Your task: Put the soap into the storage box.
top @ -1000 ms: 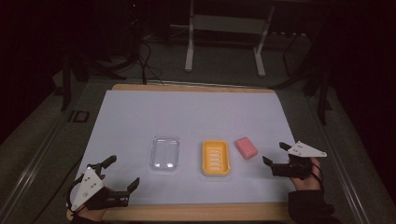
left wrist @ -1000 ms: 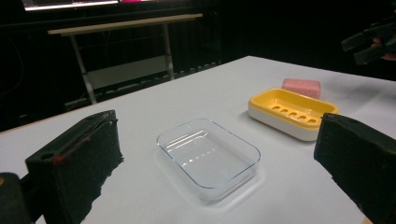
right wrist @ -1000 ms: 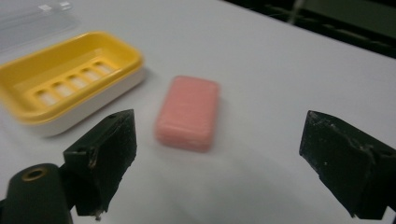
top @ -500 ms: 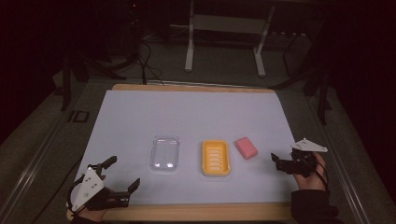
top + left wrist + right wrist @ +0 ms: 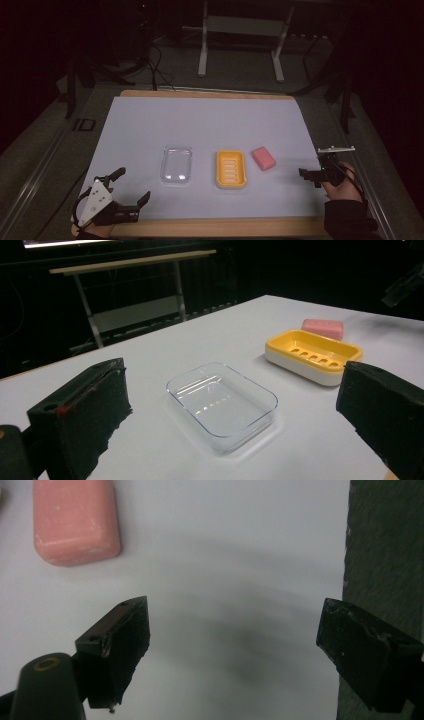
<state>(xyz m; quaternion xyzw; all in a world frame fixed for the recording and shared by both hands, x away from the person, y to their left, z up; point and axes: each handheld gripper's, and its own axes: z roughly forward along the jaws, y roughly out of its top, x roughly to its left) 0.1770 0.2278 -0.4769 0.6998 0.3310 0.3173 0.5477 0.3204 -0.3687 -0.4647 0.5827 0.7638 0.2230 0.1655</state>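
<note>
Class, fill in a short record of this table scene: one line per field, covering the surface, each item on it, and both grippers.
Surface: white sheet on a wooden table
Clear tray: empty, left of the soap dish
Soap dish: yellow, slotted, empty
Soap bar: pink, lying on the sheet just right of the soap dish, apart from it
Left gripper: near front left corner, fingers wide apart, holding nothing
Right gripper: near the sheet's right edge, open, nothing between its fingers; its jaws have just been closing a little
</note>
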